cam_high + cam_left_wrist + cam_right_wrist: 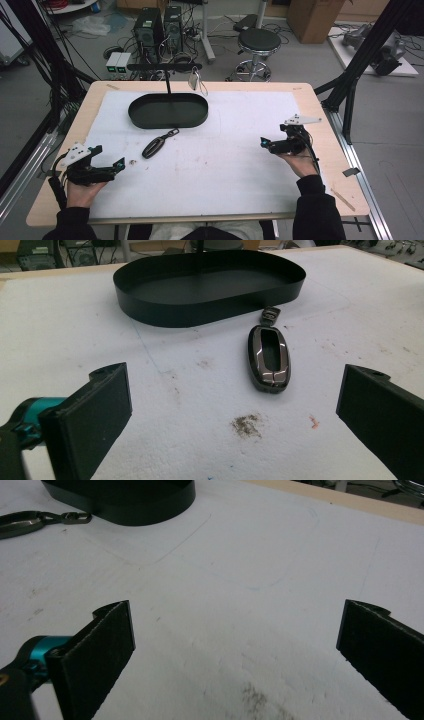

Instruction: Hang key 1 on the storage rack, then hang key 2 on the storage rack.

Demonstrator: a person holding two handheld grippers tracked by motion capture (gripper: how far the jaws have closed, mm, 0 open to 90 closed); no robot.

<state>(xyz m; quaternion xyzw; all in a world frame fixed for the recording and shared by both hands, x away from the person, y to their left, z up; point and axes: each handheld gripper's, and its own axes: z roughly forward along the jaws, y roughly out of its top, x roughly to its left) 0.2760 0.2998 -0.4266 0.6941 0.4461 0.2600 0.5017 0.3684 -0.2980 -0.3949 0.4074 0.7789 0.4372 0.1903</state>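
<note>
My left tool [119,164], jaws wide, sits nearest the key fob [269,358], whose long axis points toward the tray [200,315].

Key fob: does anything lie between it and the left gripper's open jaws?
Nothing visible does. The key fob lies flat on bare white mat ahead of the left gripper; the black tray sits beyond it.

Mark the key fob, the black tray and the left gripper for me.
key fob [269,358]: left gripper view, on its dark body.
black tray [150,120]: high view, on its front wall.
left gripper [119,164]: high view, between its open fingertips.
</note>
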